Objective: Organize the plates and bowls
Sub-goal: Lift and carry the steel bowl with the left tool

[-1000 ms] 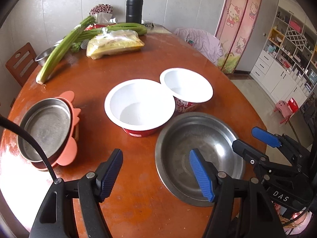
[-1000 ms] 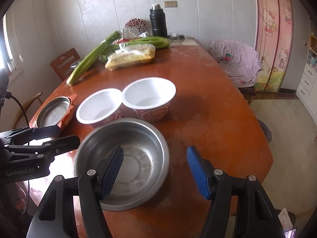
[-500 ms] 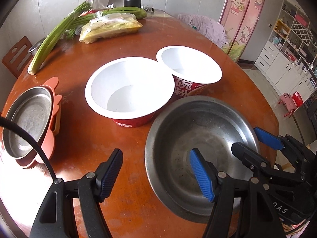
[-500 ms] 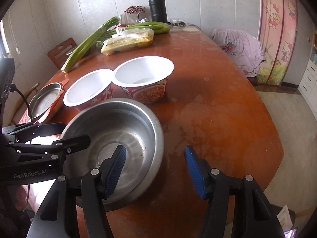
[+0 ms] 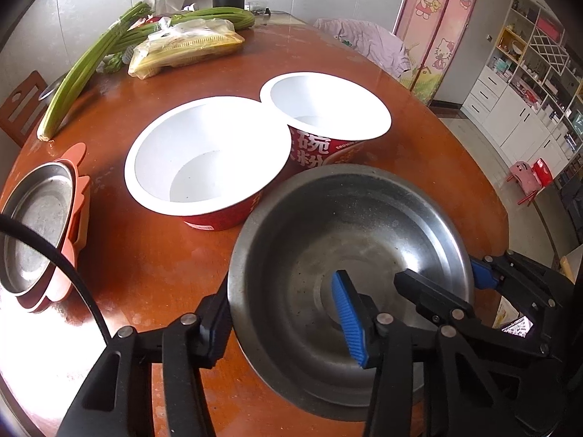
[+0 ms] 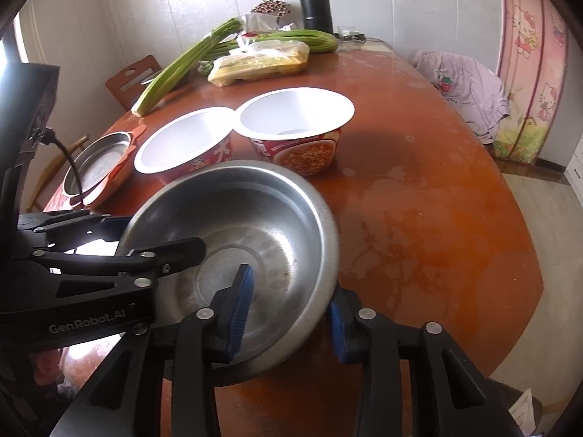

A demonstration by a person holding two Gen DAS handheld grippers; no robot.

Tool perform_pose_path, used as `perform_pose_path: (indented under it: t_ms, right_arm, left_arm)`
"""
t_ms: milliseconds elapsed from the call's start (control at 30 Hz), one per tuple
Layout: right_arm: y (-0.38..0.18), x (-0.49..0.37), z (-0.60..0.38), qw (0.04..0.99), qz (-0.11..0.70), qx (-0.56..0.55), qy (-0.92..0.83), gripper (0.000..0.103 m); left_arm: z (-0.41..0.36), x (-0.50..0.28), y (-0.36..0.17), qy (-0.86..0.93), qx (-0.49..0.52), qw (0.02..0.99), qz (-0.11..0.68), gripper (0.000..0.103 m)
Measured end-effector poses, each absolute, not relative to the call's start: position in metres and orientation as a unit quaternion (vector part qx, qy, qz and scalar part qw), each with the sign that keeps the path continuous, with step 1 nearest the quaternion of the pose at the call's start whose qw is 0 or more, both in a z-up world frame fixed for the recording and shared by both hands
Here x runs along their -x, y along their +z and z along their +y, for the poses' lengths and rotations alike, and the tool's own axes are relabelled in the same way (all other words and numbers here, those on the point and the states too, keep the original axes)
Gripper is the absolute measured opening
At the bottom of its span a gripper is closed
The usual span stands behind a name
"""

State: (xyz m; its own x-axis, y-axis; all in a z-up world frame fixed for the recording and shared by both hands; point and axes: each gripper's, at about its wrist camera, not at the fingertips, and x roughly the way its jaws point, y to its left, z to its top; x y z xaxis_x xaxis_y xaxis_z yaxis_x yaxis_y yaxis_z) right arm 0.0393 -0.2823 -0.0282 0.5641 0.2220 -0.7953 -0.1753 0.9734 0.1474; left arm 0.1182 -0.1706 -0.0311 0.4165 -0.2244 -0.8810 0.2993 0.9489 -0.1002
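A large steel bowl (image 5: 349,225) (image 6: 262,218) sits near the table's front edge. My left gripper (image 5: 284,309) straddles its left rim, one finger inside and one outside, still apart. My right gripper (image 6: 288,306) straddles its right rim the same way, not closed on it. Two white-lined red paper noodle bowls stand behind it: the nearer one (image 5: 204,160) (image 6: 182,142) and the farther one (image 5: 324,105) (image 6: 295,116). A steel plate (image 5: 32,218) (image 6: 98,164) rests on a pink plate (image 5: 78,215) at the left.
Green celery stalks (image 5: 91,69), a bagged yellow food pack (image 5: 186,43) and a black thermos (image 6: 315,3) lie at the table's far end. A chair with pink cloth (image 6: 462,87) stands at the right. The orange table (image 6: 419,200) edge is close below.
Both grippers moved forward and down onto the steel bowl, each now straddling a rim; their jaws have narrowed a little. The bowl looms larger and looks slightly tilted.
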Motion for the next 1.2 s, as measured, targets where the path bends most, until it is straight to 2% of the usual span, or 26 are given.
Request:
perform_pose_path:
  t_ms: [767, 1200]
  right_arm:
    - [0.006, -0.013, -0.253, 0.894, 0.424, -0.014, 0.143, 0.040]
    - [-0.005, -0.011, -0.211, 0.883, 0.436, 0.003, 0.171, 0.040]
  left_arm:
    - [-0.138, -0.088, -0.005, -0.147, -0.026, 0.855, 0.496, 0.051]
    - [-0.095, -0.074, -0.019, -0.128, -0.010, 0.854, 0.504, 0.051]
